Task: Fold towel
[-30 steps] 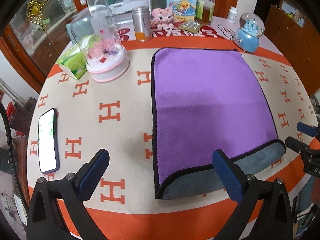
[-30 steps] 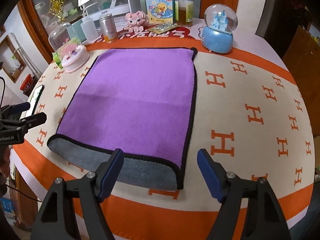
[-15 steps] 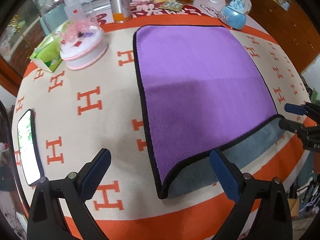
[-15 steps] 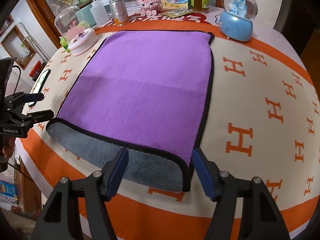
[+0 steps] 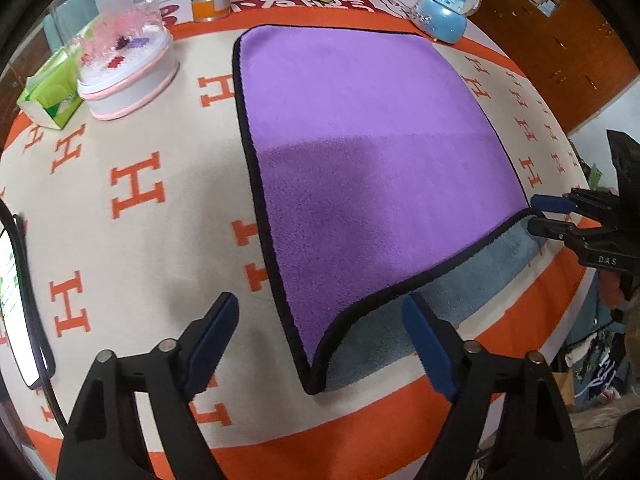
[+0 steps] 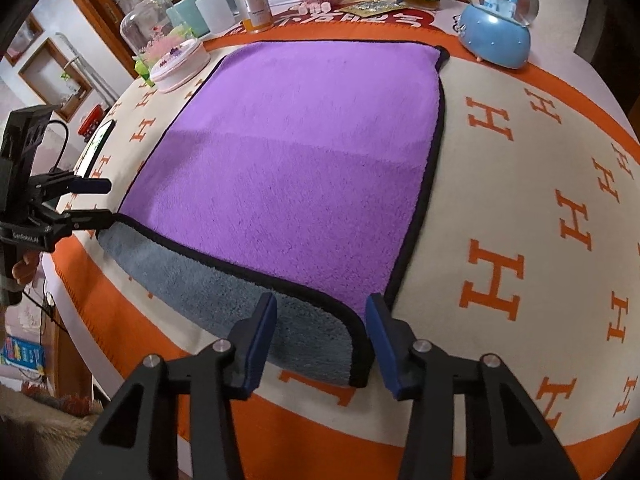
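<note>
In the left wrist view, a purple towel (image 5: 368, 168) with a black hem is seen lying flat on a round table covered by a cream and orange cloth (image 5: 132, 184) patterned with the letter H. The near edge of the towel is turned up slightly, so that its grey underside (image 5: 440, 300) is shown along the front. The left gripper (image 5: 320, 344) is held with its jaws wide apart, just short of the near left corner of the towel, and nothing is gripped. A phone (image 5: 16, 308) is seen at the far left edge, a domed ornament (image 5: 124, 60) and a green tissue box (image 5: 50, 96) beyond it, and a blue snow globe (image 5: 444, 12) at the back right. The other tool is glimpsed at the right edge, level with the towel's other near corner. In the right wrist view, the same towel (image 6: 304, 152) is seen from the opposite side, its grey underside (image 6: 224, 292) again exposed at the front. The right gripper (image 6: 320, 340) is held open, its jaws straddling the near right corner without yet closing on it. The left gripper (image 6: 96, 200) is seen at the left, open, beside the far end of that same edge. The step in hand is judged to be the approach to both near corners, before the first fold. The next move appears to call for each tool to be closed on its corner, so that the near edge can be lifted and carried evenly over to the far edge.
</note>
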`<state>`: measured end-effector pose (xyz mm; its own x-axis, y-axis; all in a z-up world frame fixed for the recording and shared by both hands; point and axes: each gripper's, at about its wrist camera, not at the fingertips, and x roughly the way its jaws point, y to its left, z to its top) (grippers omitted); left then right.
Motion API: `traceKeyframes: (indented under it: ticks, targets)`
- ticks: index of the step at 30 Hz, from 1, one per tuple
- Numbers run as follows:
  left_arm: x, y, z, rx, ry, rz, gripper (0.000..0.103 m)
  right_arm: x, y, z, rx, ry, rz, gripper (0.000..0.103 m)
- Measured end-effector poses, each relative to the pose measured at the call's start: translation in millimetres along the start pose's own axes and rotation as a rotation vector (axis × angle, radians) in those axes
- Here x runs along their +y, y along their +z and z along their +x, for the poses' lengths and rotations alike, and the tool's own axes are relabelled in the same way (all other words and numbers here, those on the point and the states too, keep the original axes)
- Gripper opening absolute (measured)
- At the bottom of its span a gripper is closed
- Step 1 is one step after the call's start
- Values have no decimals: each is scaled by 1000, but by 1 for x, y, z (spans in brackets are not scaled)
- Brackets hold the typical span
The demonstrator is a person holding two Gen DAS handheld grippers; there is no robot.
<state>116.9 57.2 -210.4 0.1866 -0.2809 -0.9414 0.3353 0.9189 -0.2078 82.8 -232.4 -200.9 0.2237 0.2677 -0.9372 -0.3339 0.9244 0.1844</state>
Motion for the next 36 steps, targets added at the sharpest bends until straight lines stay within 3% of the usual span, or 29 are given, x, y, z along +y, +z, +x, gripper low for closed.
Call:
traceKeyframes:
  ticks: [13,15,19,22,27,31,36]
  targets:
    - [-12,5,6,20,-58,52,78,-14,-2,5,10,17,-14,46]
    - [-12,5,8,27,-66,53,77,-14,-3,4,8,11,-23,40]
    - [-9,2,11,52,-85,63,61,-12,-5,3,6,-9,-53,30]
    - [-10,0,11,63,-88,73,61,-12,-6,2,14,14,-57,18]
    - [-17,1,11,71,-96,86,59,-7,-8,2,23,7,-82,17]
    - [-20,-1,13,102,-103,99,43,-6,-8,1,17,-1,-84,10]
    - [-26,-4,14,115,-93,110,38,-2,-11,-3,5,-17,-101,6]
